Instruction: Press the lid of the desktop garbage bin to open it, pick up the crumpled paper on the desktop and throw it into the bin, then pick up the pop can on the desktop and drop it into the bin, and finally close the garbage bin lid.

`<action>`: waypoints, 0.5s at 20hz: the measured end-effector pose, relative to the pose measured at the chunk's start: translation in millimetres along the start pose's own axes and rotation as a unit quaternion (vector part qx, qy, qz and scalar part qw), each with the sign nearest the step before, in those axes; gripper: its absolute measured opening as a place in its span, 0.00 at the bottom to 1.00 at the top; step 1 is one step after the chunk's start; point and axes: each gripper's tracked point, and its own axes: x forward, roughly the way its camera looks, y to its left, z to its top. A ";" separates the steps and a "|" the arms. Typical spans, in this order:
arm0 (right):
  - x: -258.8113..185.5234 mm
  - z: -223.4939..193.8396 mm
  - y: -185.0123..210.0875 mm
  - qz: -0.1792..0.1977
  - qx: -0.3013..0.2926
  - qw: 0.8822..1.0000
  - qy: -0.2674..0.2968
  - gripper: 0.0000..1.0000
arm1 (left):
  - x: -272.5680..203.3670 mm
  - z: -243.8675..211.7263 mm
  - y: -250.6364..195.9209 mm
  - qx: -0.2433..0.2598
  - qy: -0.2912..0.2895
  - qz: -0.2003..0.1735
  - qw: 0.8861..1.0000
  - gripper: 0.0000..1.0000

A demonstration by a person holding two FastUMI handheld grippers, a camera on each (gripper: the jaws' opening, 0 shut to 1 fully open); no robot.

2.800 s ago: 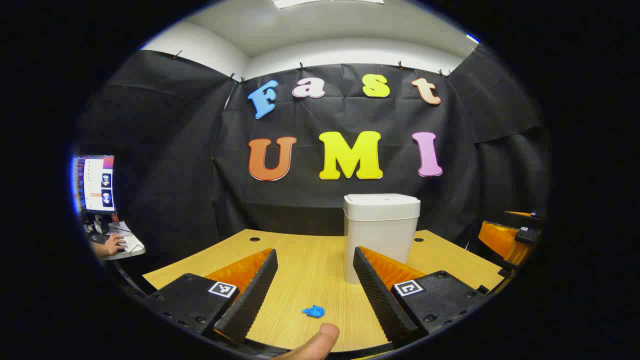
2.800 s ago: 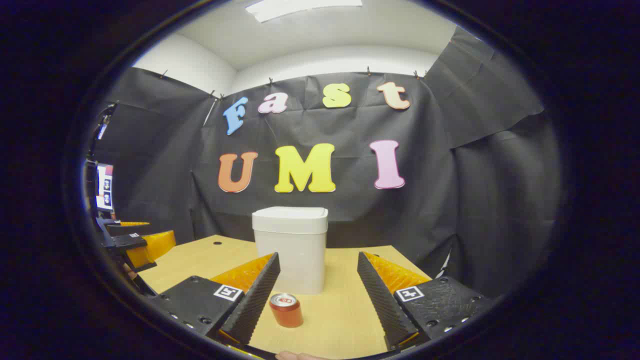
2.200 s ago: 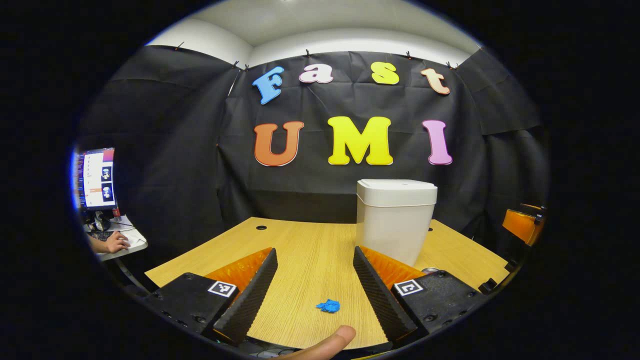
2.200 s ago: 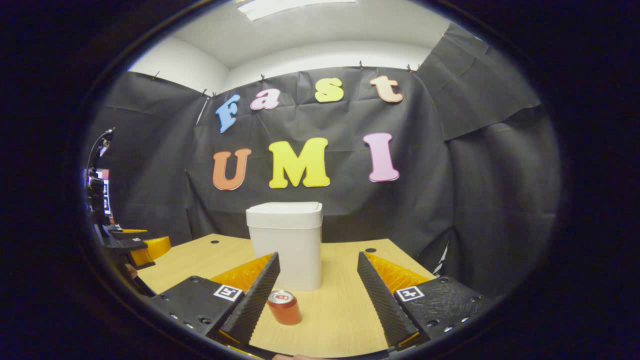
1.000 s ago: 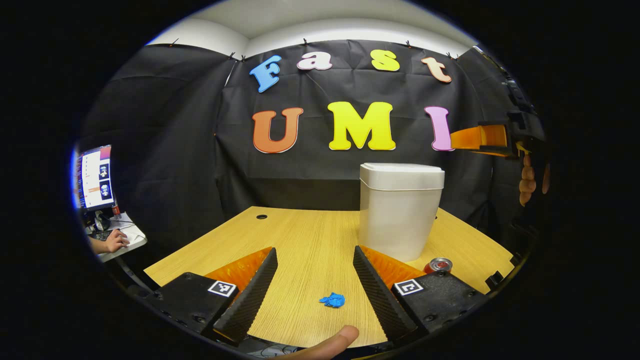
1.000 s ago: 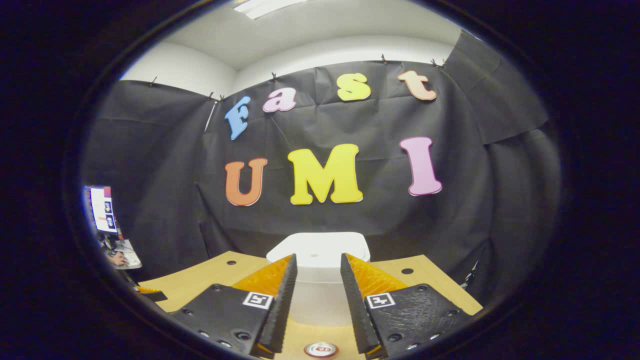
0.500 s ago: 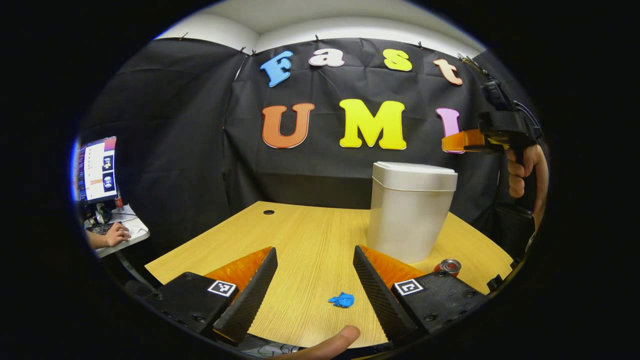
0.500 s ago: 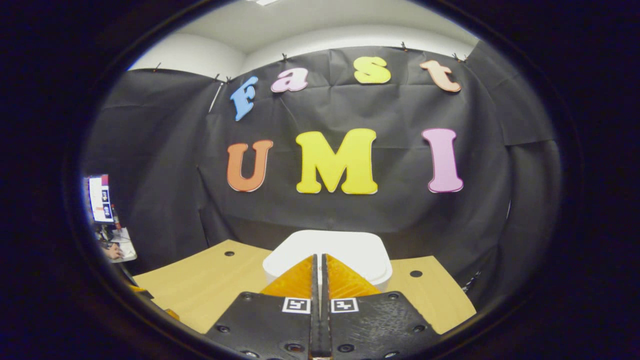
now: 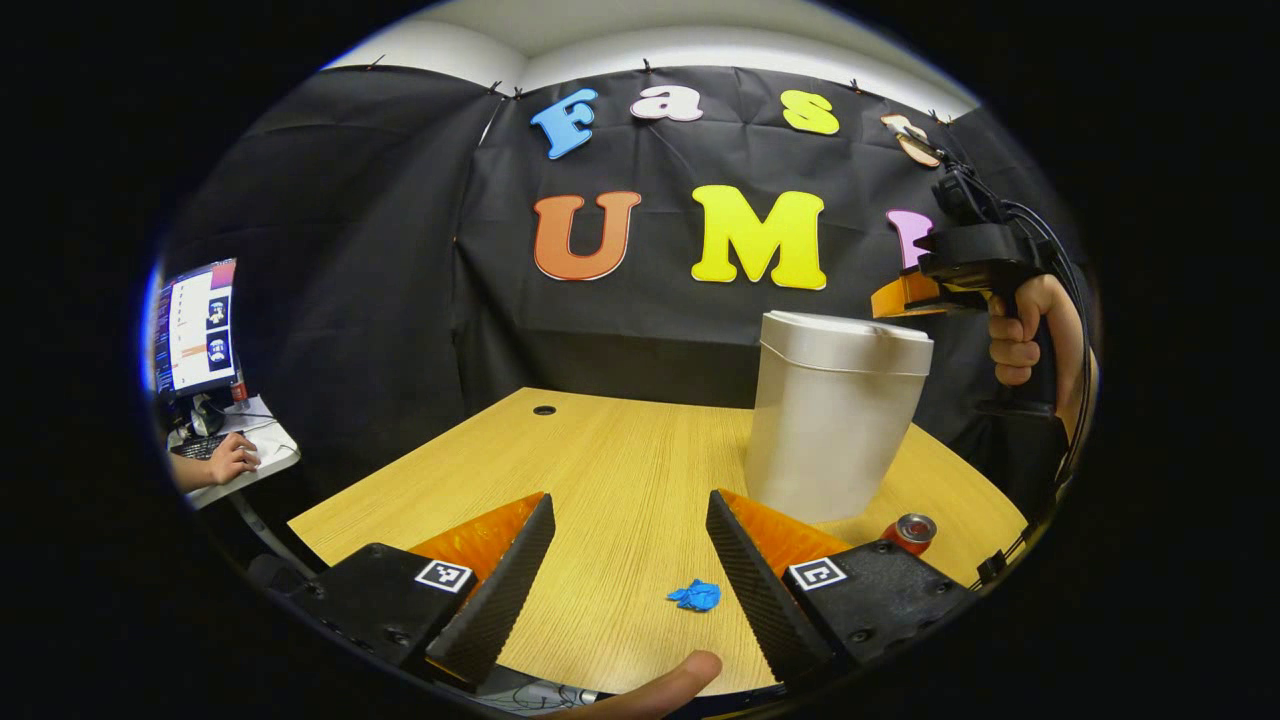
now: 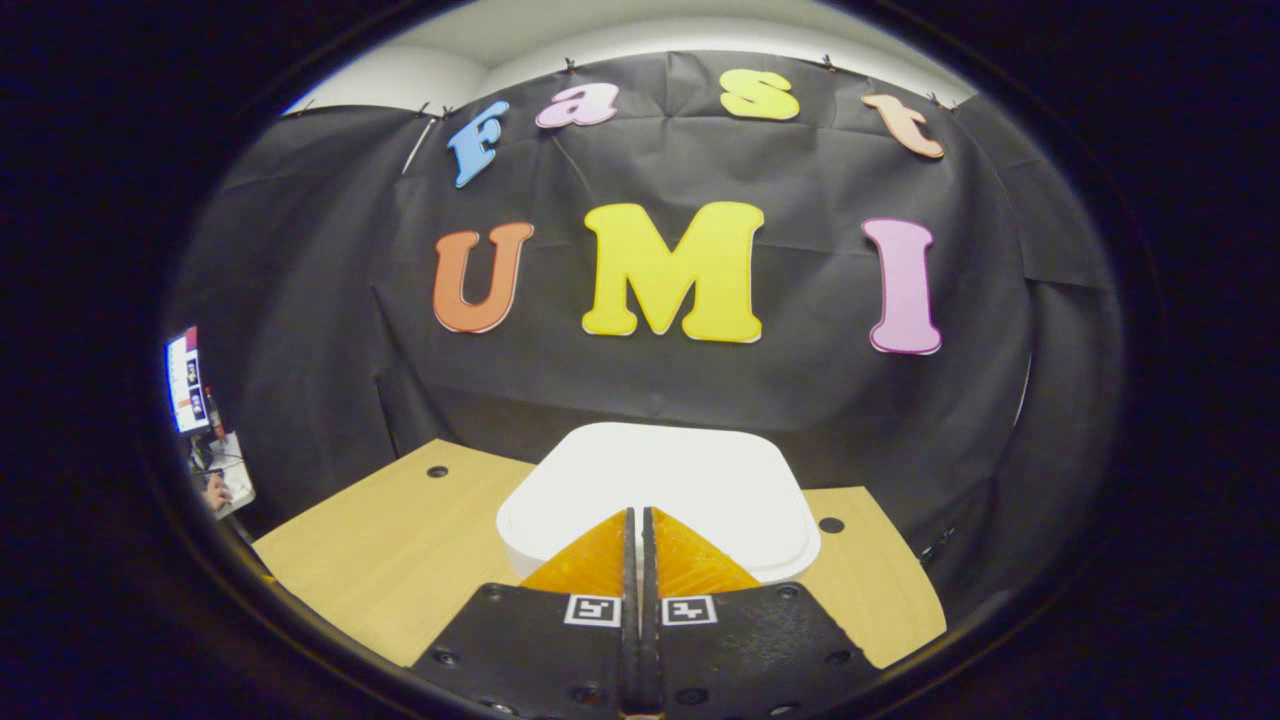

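**Right gripper poised at the bin lid, fingers together; paper and can lie on the table**

In the right gripper view, the right gripper (image 10: 632, 525) has its 2 fingers pressed flat against each other with nothing between them. Their tips sit over the near part of the white lid (image 10: 660, 480) of the garbage bin, which is down and closed. Whether the tips actually touch the lid cannot be told from this angle. The wooden table (image 10: 380, 560) spreads out on both sides of the bin.

The left gripper view shows that same right gripper (image 9: 905, 297) from the side, held in a hand (image 9: 1030, 335) at the right edge, its tips at the far right rim of the lid (image 9: 845, 330). The garbage bin (image 9: 835, 420) stands upright on the table (image 9: 600, 460), toward its right side.

The left gripper (image 9: 630, 520) is low over the near edge of the table. Its 2 fingers are spread wide apart and hold nothing. The crumpled paper (image 9: 696, 596), small and blue, lies on the table between the fingers, close to the inner side of the right-hand one but apart from it. The pop can (image 9: 910, 532) stands upright on the table near the foot of the bin, partly hidden behind the body of the left gripper.

At the far left a monitor (image 9: 195, 325) glows above a side desk, where another person's hand (image 9: 225, 462) rests.
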 end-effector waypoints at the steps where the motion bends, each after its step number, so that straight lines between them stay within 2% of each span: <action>1: 2.0 -3.9 0.4 -0.002 -0.003 1.000 0.010 0.00 | 0.2 0.1 -1.5 0.000 0.000 -0.001 1.000 0.99; 4: 3.9 -10.5 1.9 0.010 -0.010 0.999 0.032 0.00 | 0.3 -0.8 -2.9 0.000 0.002 -0.002 1.000 0.99; 10: -8.3 -19.7 2.2 0.040 0.038 0.996 0.066 0.01 | -0.9 -3.2 -8.5 0.003 0.008 -0.008 1.000 0.99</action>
